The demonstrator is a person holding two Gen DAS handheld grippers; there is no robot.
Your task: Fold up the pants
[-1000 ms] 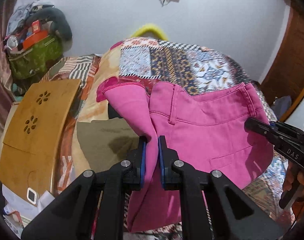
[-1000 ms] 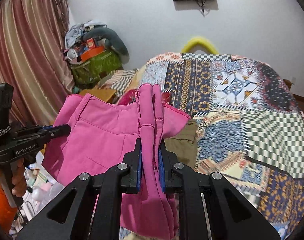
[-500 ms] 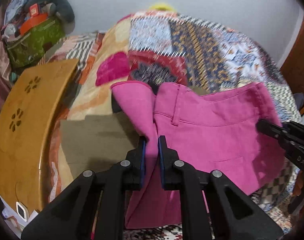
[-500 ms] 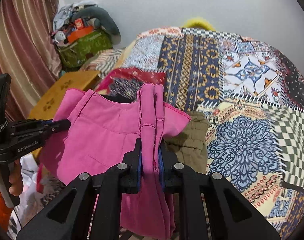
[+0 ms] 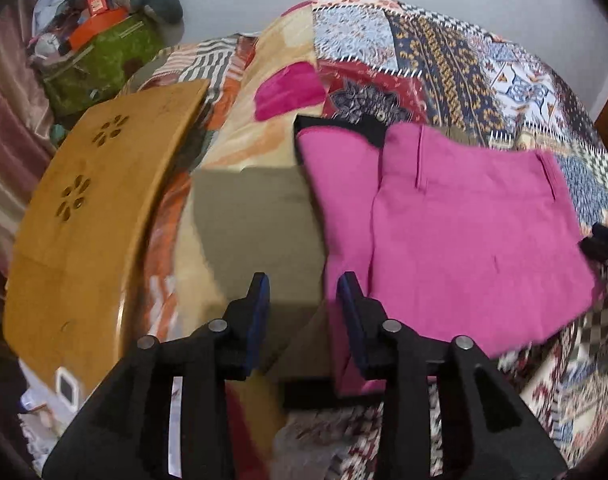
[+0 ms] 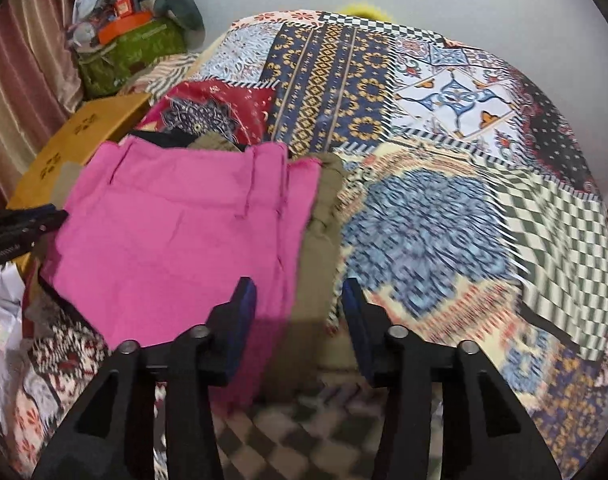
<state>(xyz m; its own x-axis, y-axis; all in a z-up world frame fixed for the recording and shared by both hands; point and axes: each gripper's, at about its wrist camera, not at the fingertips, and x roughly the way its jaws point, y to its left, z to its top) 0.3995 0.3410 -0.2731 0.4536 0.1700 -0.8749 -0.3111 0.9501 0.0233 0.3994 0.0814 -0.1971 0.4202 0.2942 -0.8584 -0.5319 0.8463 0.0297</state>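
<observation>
Folded pink cotton pants [image 5: 456, 232] on patchwork bed [image 6: 444, 216]: soft, light, limp. Left hand-held gripper [image 5: 304, 300], right hand-held gripper [image 6: 299, 304] just opened, empty. Regrip waistband hem, 12 o'clock.

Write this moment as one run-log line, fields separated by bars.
pink pants: lying folded on bed | left gripper: just opened, empty | right gripper: just opened, empty

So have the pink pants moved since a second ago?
Yes. The pink pants have dropped from hanging in both grippers onto the olive garment on the patchwork bedspread; both grippers' jaws have just been opening, nothing pinched.
</observation>
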